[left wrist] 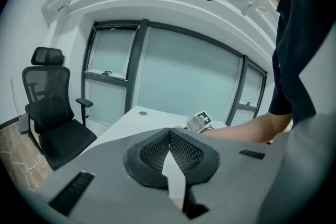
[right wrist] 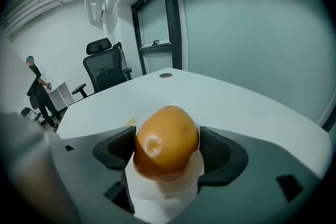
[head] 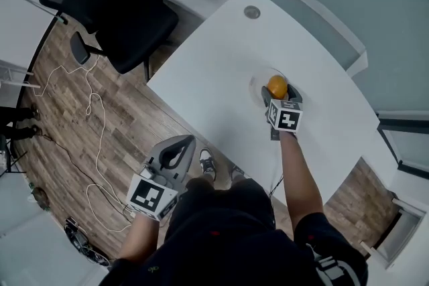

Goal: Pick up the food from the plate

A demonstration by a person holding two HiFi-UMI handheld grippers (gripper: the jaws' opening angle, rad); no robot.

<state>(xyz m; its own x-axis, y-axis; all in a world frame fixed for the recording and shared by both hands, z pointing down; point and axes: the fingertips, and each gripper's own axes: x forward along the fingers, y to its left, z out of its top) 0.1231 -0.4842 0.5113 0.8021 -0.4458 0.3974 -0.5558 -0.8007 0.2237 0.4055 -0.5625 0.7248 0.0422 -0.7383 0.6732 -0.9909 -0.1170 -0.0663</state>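
Observation:
An orange round piece of food (head: 277,86) rests on a small white plate (head: 258,85) at the right part of the white table (head: 208,87). My right gripper (head: 280,96) reaches over the plate with its jaws spread wide on either side of the food. In the right gripper view the food (right wrist: 167,141) fills the gap between the dark pads (right wrist: 116,147), sitting on the plate (right wrist: 165,189); the right gripper (right wrist: 167,138) is open. My left gripper (head: 190,140) hangs off the table by my body, over the floor. Its tips meet in the left gripper view, so the left gripper (left wrist: 169,130) is shut and holds nothing.
A black office chair (head: 114,3) stands at the table's far left corner. A white cable (head: 94,117) trails over the wood floor. A round grommet (head: 252,11) sits near the table's far edge. Glass walls run behind the table. A person (right wrist: 37,89) stands far off.

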